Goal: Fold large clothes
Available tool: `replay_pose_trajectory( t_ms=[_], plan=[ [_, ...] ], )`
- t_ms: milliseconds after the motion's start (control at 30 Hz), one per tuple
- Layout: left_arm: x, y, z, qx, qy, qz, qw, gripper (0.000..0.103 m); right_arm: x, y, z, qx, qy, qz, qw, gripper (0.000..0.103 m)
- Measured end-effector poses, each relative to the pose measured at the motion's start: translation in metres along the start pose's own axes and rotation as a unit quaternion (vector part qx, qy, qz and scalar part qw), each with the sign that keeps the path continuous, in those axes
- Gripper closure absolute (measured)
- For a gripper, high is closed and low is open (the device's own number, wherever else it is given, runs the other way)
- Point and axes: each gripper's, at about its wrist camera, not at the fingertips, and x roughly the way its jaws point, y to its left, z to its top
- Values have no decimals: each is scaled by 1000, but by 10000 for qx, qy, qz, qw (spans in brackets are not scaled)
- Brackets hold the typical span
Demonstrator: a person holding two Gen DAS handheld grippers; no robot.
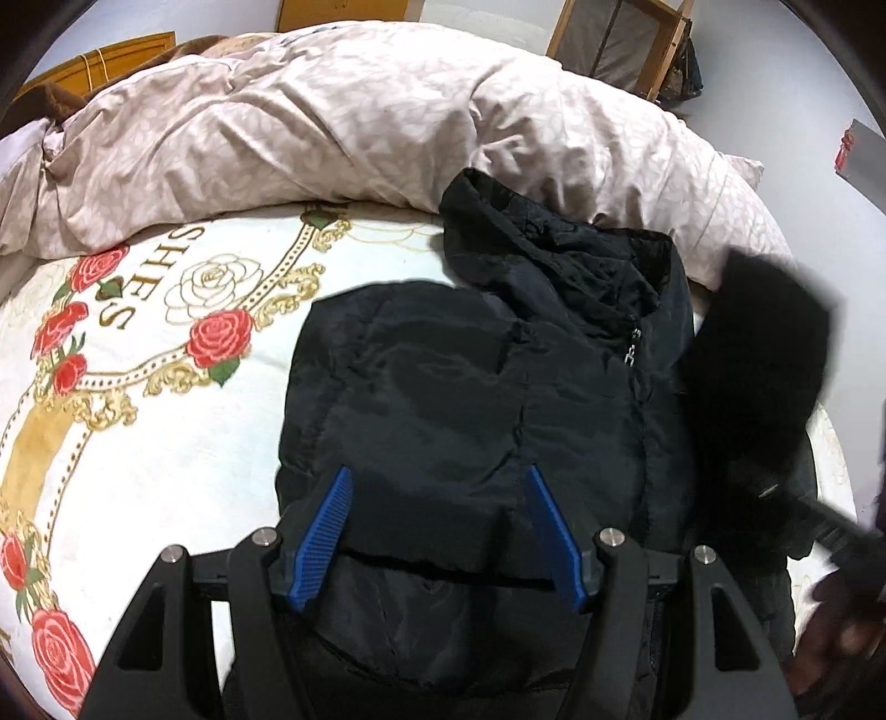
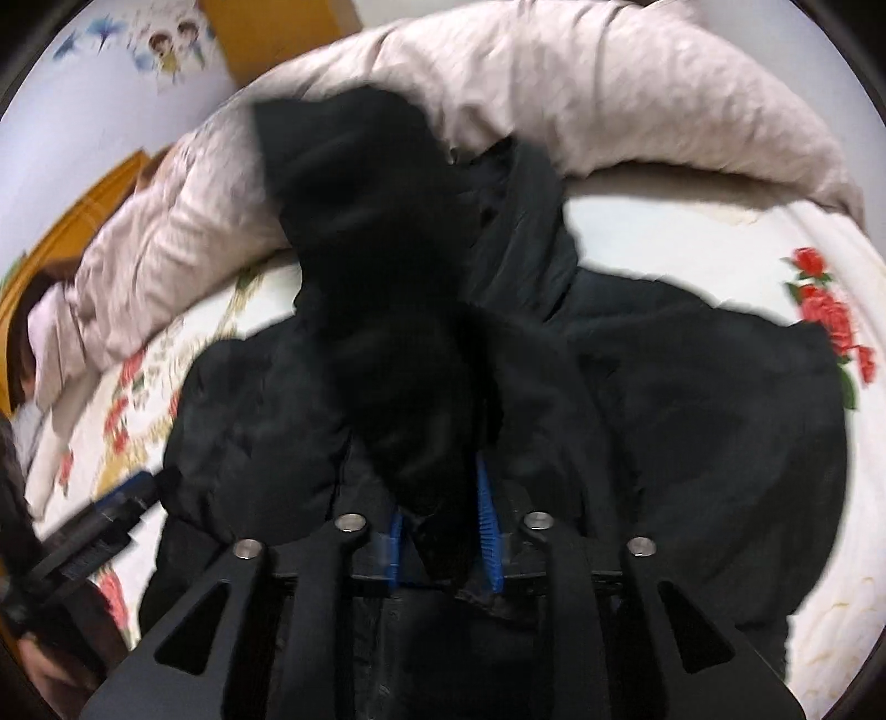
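Note:
A large black padded jacket (image 1: 470, 399) lies on the bed sheet (image 1: 166, 421), its hood (image 1: 498, 221) toward the duvet. My left gripper (image 1: 437, 487) is open and empty just above the jacket's near part, blue pads (image 1: 326, 526) spread wide. My right gripper (image 2: 443, 498) is shut on a fold of the jacket's black sleeve (image 2: 376, 266) and holds it lifted over the jacket body (image 2: 692, 399). The lifted sleeve shows blurred at the right of the left wrist view (image 1: 764, 354). The left gripper shows at the lower left of the right wrist view (image 2: 111, 515).
A crumpled pale pink duvet (image 1: 332, 138) lies along the far side of the bed. The sheet has a rose print (image 1: 219, 335). Wooden furniture (image 1: 620, 39) stands behind the bed. A person's hand (image 1: 841, 620) shows at the right edge.

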Motion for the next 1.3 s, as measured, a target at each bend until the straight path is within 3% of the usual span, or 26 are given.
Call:
replay_pose_trajectory(
  t_ms=[67, 133, 167, 400, 600, 633, 667, 733, 767, 867, 1067, 1300],
  plan=[
    [-10, 2, 5, -13, -201, 28, 9998, 37, 10, 7, -9, -46, 53, 121, 9999, 44],
    [-21, 4, 9, -23, -368, 45, 9993, 37, 13, 15, -12, -121, 1, 258, 9996, 32],
    [-26, 5, 10, -35, -438, 45, 9990, 37, 11, 20, -14, -220, -21, 305, 9993, 31],
    [-38, -15, 17, 12, -530, -236, 9983, 37, -34, 11, -20, -343, -242, 720, 9965, 31],
    [-8, -67, 33, 452, -350, -653, 9962, 37, -74, -71, -13, 273, -758, -76, 9967, 31],
    [4, -75, 35, 526, -266, -754, 9954, 44, -73, -90, -10, 440, -763, -288, 9957, 31],
    [15, -81, 36, 579, -174, -789, 9950, 58, -72, -101, -9, 543, -780, -415, 9946, 31],
    [44, -85, 32, 626, 215, -551, 9963, 76, -61, -127, -6, 730, -779, -721, 9917, 32],
    [56, -82, 28, 609, 338, -483, 9964, 78, -52, -137, -3, 859, -730, -755, 9907, 40],
    [72, -69, 14, 541, 416, -298, 9972, 80, -18, -150, 0, 1024, -493, -770, 9905, 45],
    [78, -64, -6, 599, 252, -150, 9978, 79, 31, -136, -5, 486, -254, -963, 9938, 46],
    [67, -69, 7, 485, 520, 79, 9974, 80, 25, -139, 10, 380, 155, -999, 9941, 46]
  ],
)
